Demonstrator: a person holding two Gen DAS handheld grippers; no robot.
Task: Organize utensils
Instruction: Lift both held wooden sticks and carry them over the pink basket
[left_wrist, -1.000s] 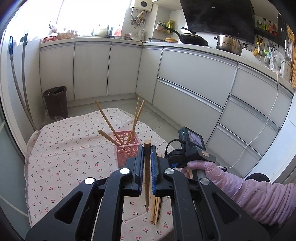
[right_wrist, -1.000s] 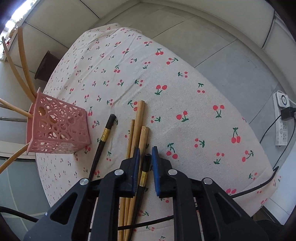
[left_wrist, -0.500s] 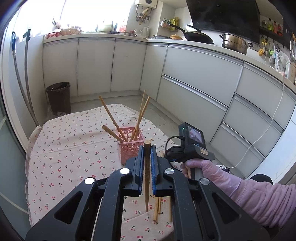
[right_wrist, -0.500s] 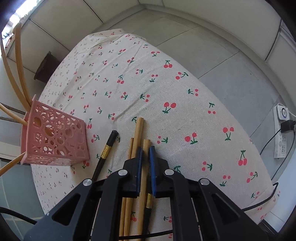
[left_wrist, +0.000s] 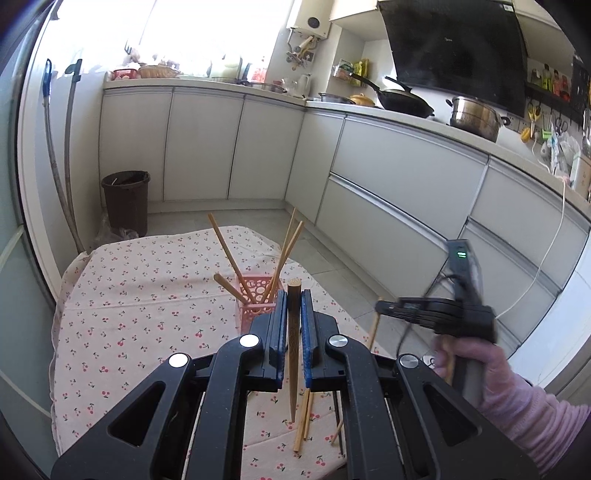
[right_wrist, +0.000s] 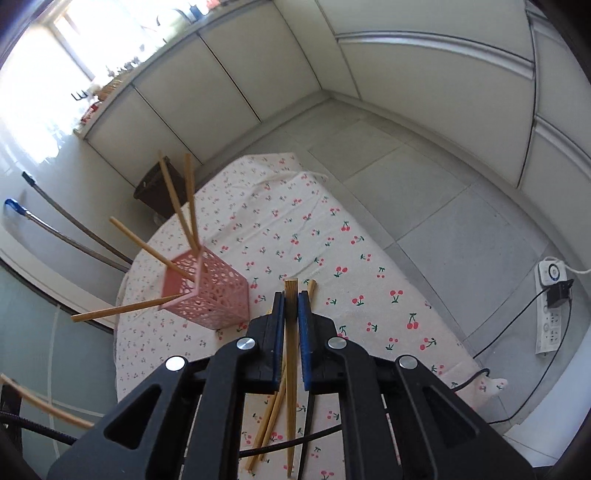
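Note:
In the left wrist view my left gripper (left_wrist: 294, 295) is shut on a dark wooden chopstick (left_wrist: 294, 354) that stands upright between its blue pads. Just behind it is the pink perforated holder (left_wrist: 255, 295) with several chopsticks leaning out. My right gripper (right_wrist: 291, 299) is shut on a light wooden chopstick (right_wrist: 290, 406), lifted above the cloth to the right of the pink holder (right_wrist: 210, 291). A gloved hand carries the right gripper (left_wrist: 436, 312) at the right of the left wrist view. Loose chopsticks (right_wrist: 269, 424) lie on the cloth below.
The round table wears a cherry-print cloth (left_wrist: 147, 295). A brown waste bin (left_wrist: 125, 199) and two mop handles (left_wrist: 66, 166) stand beyond it by the white cabinets. A power strip (right_wrist: 550, 306) and cables lie on the floor at the right.
My right gripper closed on a chopstick in the pile and rose clear of the table, tilting up toward the holder. The left gripper kept its chopstick and barely moved.

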